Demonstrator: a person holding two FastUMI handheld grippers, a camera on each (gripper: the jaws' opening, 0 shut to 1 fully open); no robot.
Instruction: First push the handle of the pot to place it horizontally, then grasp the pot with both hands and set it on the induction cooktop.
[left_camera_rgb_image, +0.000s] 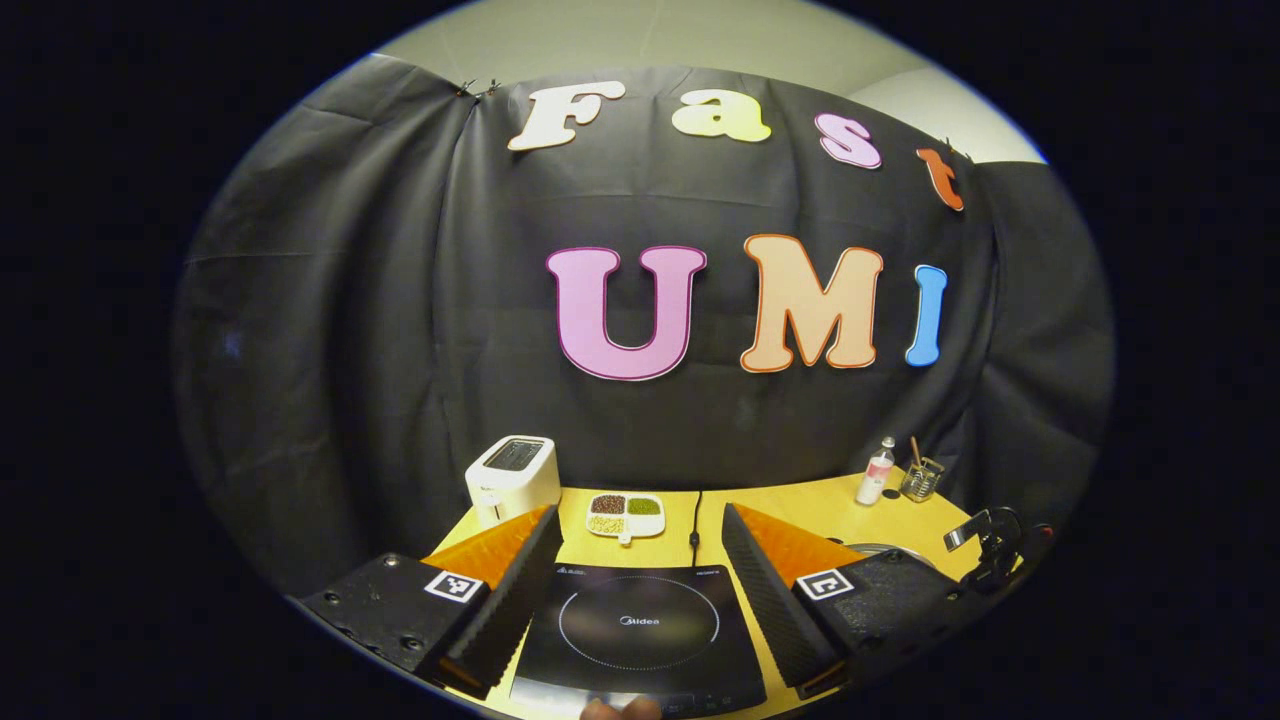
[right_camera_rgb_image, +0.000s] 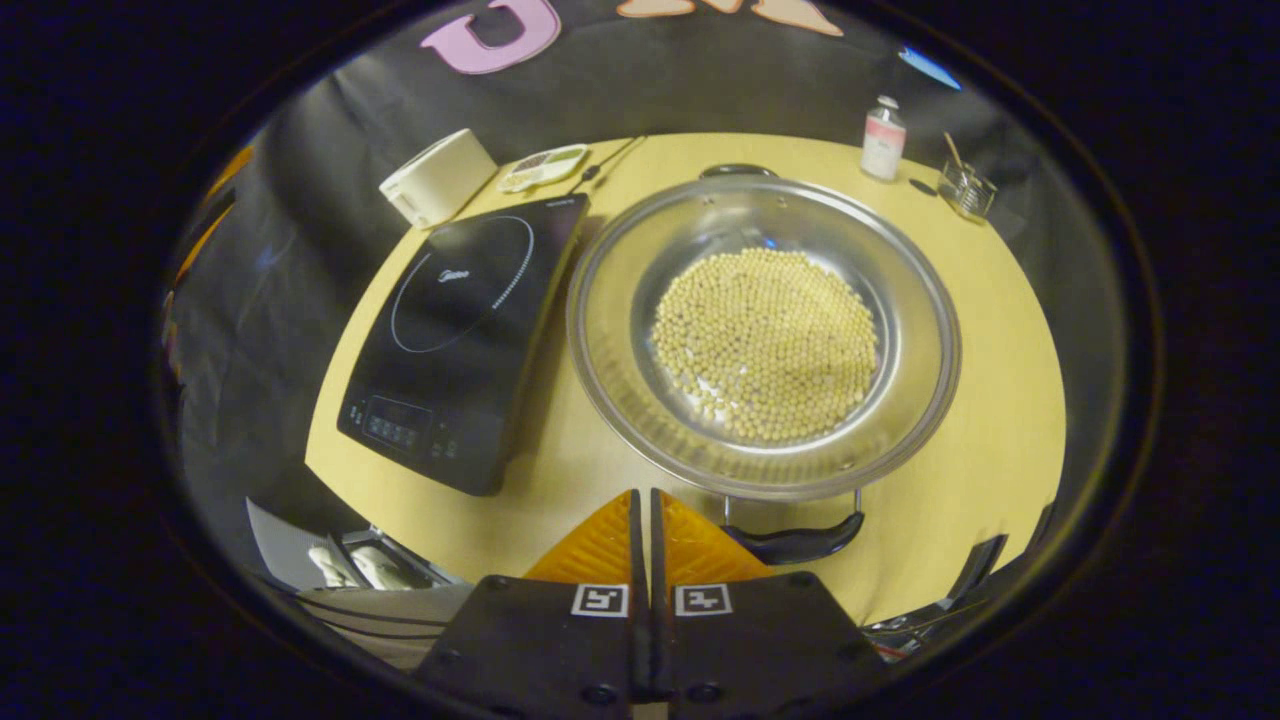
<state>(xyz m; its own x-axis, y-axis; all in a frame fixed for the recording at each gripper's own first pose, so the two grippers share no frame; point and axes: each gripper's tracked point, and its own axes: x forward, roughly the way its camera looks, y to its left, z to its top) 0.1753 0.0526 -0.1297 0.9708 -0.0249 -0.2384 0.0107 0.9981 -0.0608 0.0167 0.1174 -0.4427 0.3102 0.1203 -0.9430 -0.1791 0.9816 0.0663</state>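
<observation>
Closed orange fingers of the right gripper (right_camera_rgb_image: 643, 525) are seen pressed together, holding nothing, above the table edge. Just at 1 o'clock of them sits the pot's near handle (right_camera_rgb_image: 797, 541); the pot (right_camera_rgb_image: 600, 370), holding beans (right_camera_rgb_image: 765, 343), rests beside the cooktop (right_camera_rgb_image: 465, 340). A hard push could probably slide the pot and scatter beans. In the left gripper view, the left gripper (left_camera_rgb_image: 637, 560) is seen wide open and empty over the cooktop, with the toaster (left_camera_rgb_image: 512, 478) at 11 o'clock.
</observation>
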